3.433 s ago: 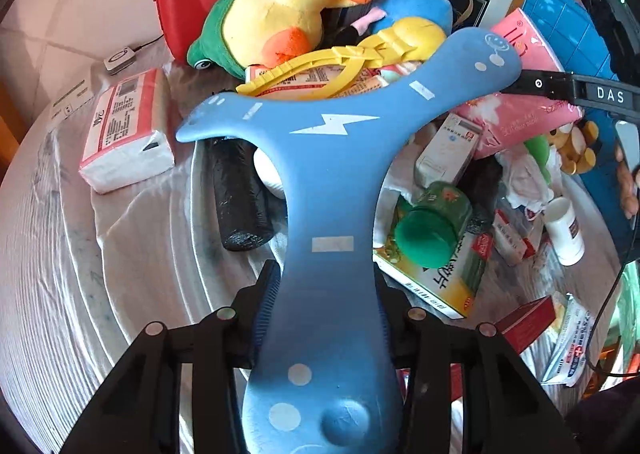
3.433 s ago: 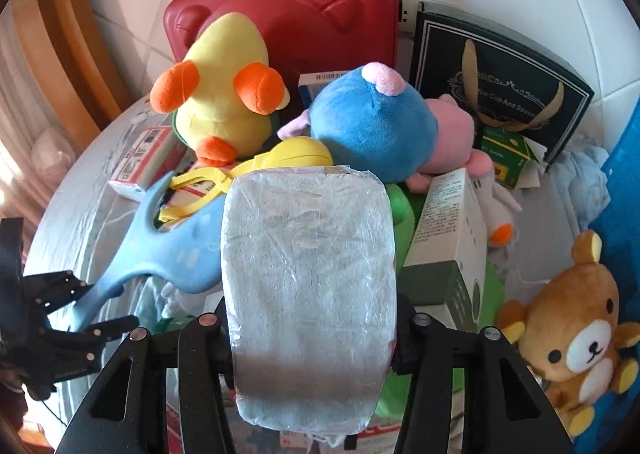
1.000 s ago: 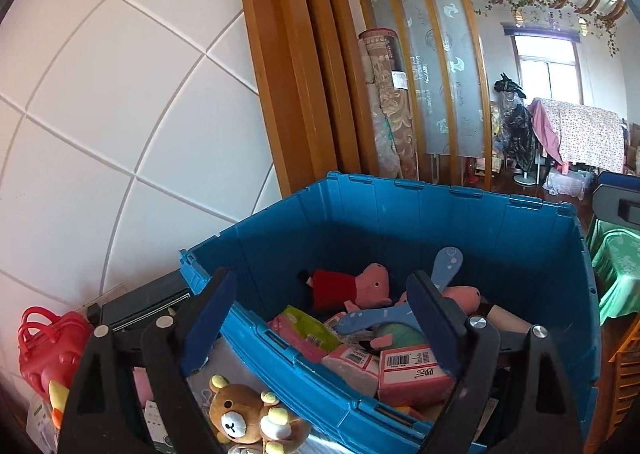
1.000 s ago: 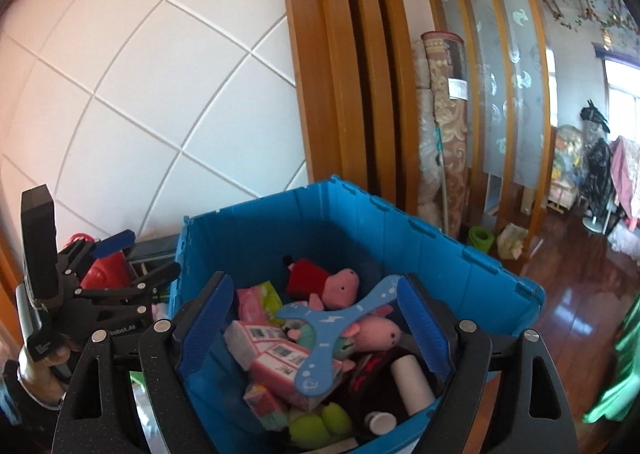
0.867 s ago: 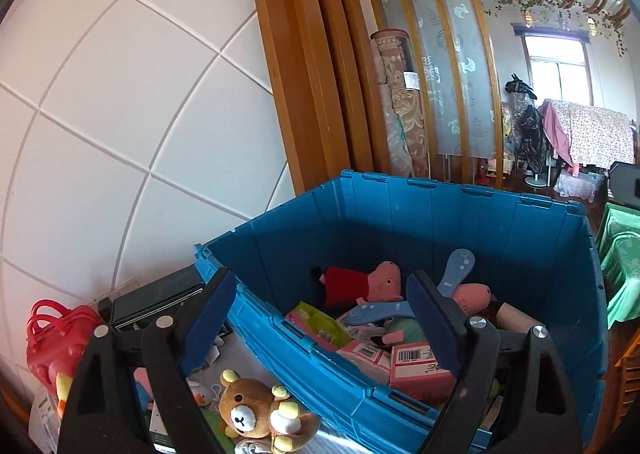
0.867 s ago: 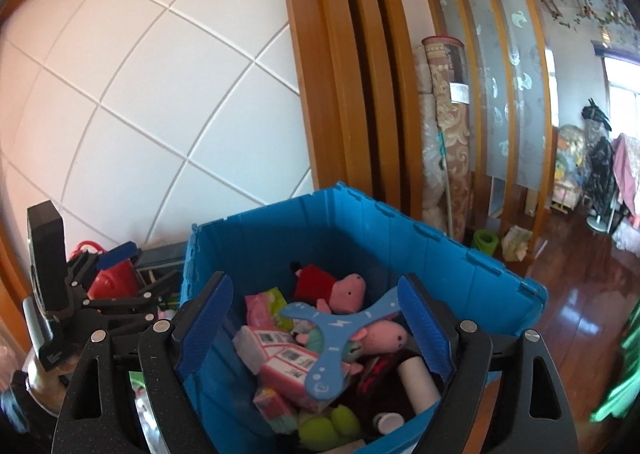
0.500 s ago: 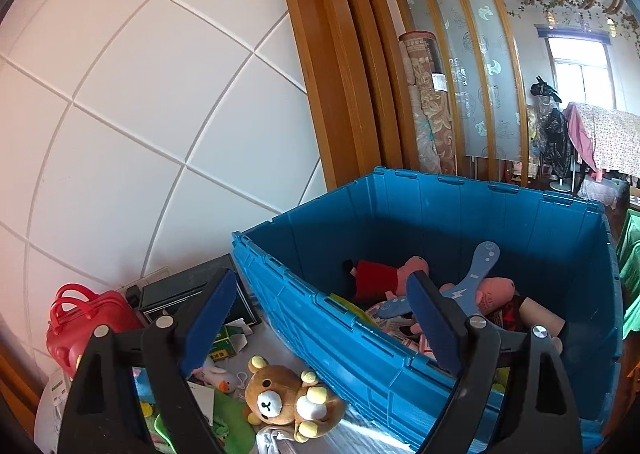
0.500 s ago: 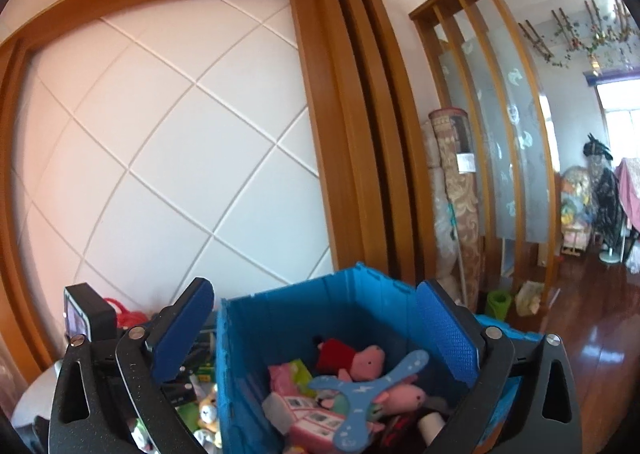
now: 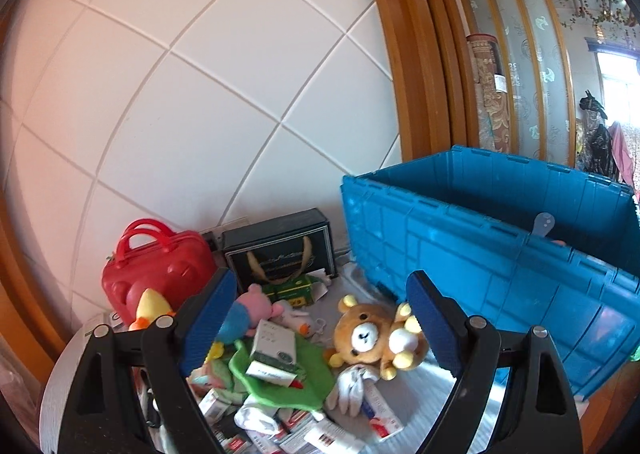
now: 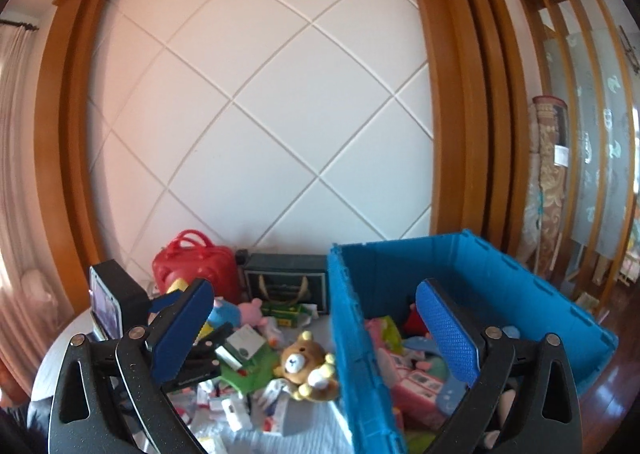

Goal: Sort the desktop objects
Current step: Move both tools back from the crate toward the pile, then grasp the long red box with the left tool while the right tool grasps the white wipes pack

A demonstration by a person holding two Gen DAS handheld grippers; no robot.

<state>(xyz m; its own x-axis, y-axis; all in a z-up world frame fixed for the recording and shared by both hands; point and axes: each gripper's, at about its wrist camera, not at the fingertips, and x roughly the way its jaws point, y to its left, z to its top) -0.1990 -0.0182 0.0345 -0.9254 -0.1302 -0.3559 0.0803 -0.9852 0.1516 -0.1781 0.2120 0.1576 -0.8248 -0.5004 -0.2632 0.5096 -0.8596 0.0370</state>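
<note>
My left gripper (image 9: 320,324) is open and empty, held above the cluttered table. Between its fingers lie a brown teddy bear (image 9: 370,336), a green cloth with a white box (image 9: 274,354) on it, and small cartons. The blue bin (image 9: 500,254) stands to the right; a blue boomerang tip (image 9: 544,223) shows over its rim. My right gripper (image 10: 316,334) is open and empty above the bin's near wall (image 10: 348,334). Inside the bin lie pink packs (image 10: 416,374), the blue boomerang (image 10: 448,386) and plush toys. The left gripper's body (image 10: 116,306) shows at the left of the right wrist view.
A red handbag (image 9: 156,268), a dark gift bag (image 9: 280,254), a yellow duck plush (image 9: 150,308) and a blue-pink plush (image 9: 244,314) stand at the back by the white tiled wall. Wooden pillars and a screen rise at the right. Loose medicine boxes (image 9: 320,434) cover the near table.
Both grippers dropped their loads, the boomerang and the wrapped pack, into the blue bin and opened. Both have since swung left, away from the bin toward the table's clutter.
</note>
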